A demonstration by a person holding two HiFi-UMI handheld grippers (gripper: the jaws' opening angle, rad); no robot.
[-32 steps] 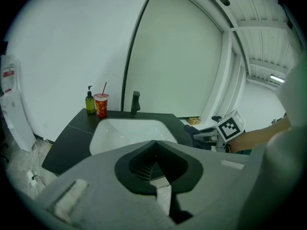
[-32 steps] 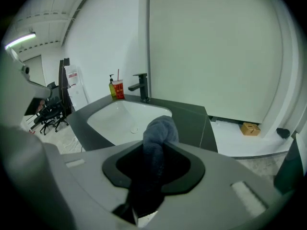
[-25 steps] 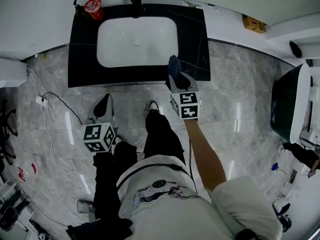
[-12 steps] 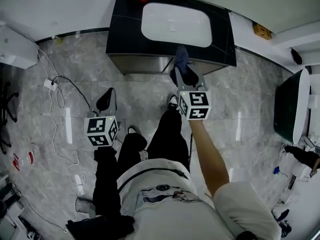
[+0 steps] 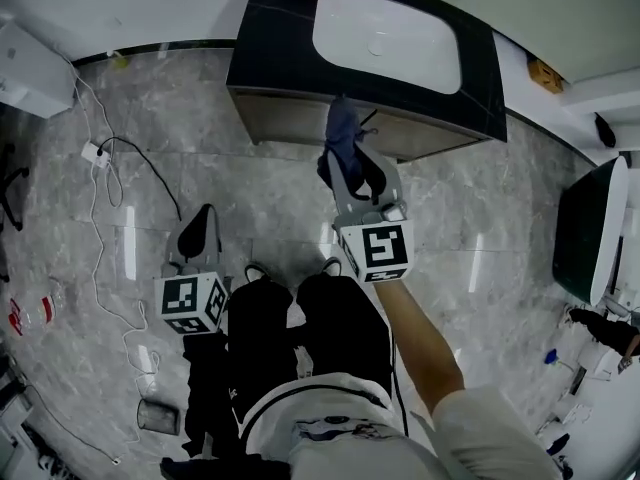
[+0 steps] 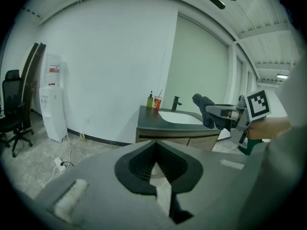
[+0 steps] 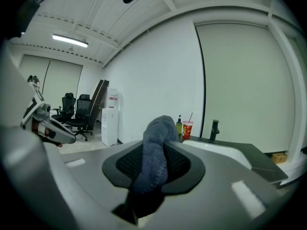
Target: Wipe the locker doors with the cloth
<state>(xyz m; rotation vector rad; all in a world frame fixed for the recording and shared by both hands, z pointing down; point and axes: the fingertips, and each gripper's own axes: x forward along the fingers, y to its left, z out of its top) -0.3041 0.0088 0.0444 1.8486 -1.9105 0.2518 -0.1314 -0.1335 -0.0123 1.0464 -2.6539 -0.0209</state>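
Observation:
A dark blue cloth [image 5: 343, 133] hangs from my right gripper [image 5: 350, 168], which is shut on it and is held out toward the front of the black vanity [image 5: 280, 43]. In the right gripper view the cloth [image 7: 156, 152] fills the gap between the black pads and bulges over the tips. My left gripper [image 5: 198, 230] hangs lower at the left, over the marble floor. Its pads meet at the tips with nothing between them in the left gripper view [image 6: 154, 150], where the right gripper with the cloth [image 6: 205, 110] shows at the right. No locker shows in any view.
The vanity holds a white sink [image 5: 385, 38], a tap, a red cup [image 6: 157, 103] and a soap bottle [image 6: 150, 101]. A water dispenser [image 6: 52, 109] and an office chair [image 6: 12, 109] stand left. Cables and a power strip [image 5: 95, 153] lie on the floor. My legs [image 5: 300, 328] are below.
The vanity has slid up and to the right in the head view. The right gripper, earlier over the counter's front edge, now hangs in front of the cabinet with the cloth. The left gripper stays low.

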